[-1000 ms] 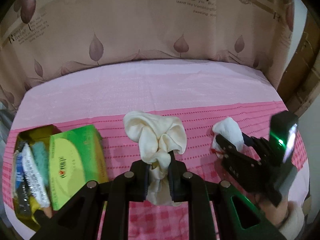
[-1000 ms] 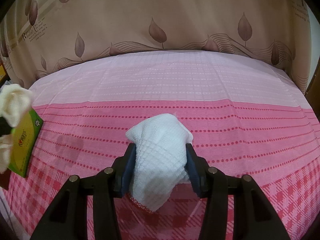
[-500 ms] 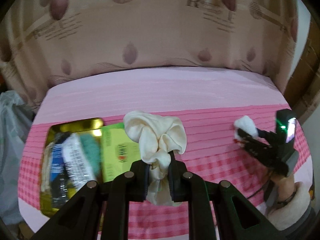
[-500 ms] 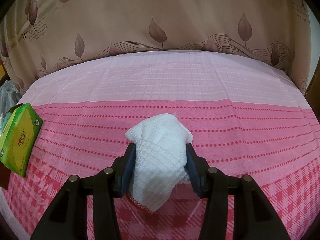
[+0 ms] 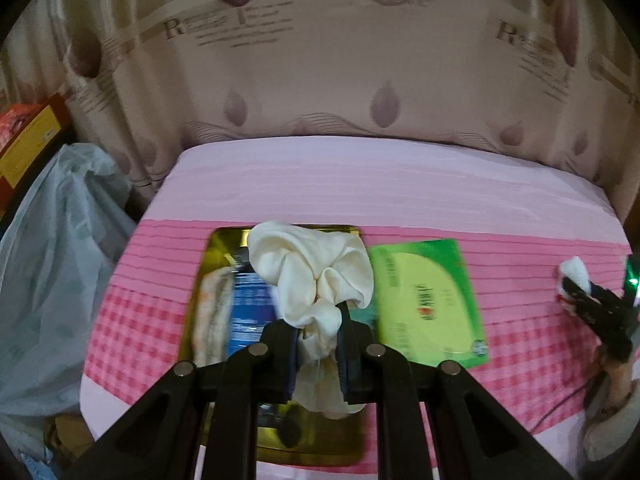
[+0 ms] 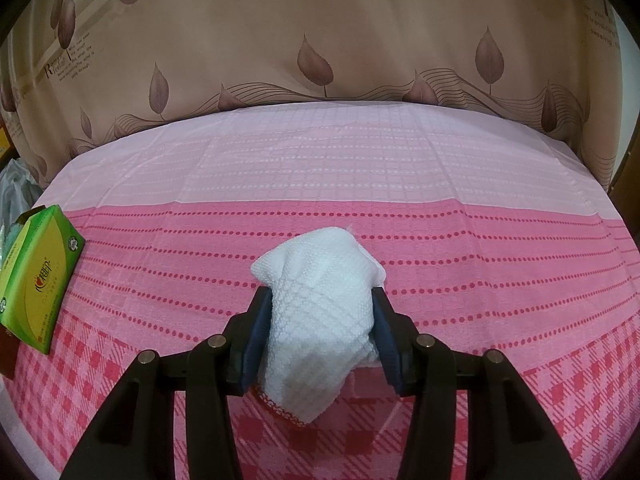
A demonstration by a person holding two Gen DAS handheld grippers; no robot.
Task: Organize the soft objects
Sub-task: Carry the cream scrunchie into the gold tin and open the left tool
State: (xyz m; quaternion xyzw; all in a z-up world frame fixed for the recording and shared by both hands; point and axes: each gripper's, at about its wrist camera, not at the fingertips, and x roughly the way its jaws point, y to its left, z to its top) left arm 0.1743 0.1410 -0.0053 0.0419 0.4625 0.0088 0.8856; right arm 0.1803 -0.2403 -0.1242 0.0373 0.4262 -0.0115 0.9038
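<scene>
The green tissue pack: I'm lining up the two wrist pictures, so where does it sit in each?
Left wrist view: the green tissue pack lies right of centre, beside the gold tray, behind the cream cloth in the left gripper.
Right wrist view: the pack is at the far left edge.
Shared landmark: the white cloth in the right gripper, seen far right from the left wrist.

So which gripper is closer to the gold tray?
The left. The left gripper holds a cream cloth right over the gold tray. The right gripper is away past the green tissue pack, holding a white cloth.
</scene>
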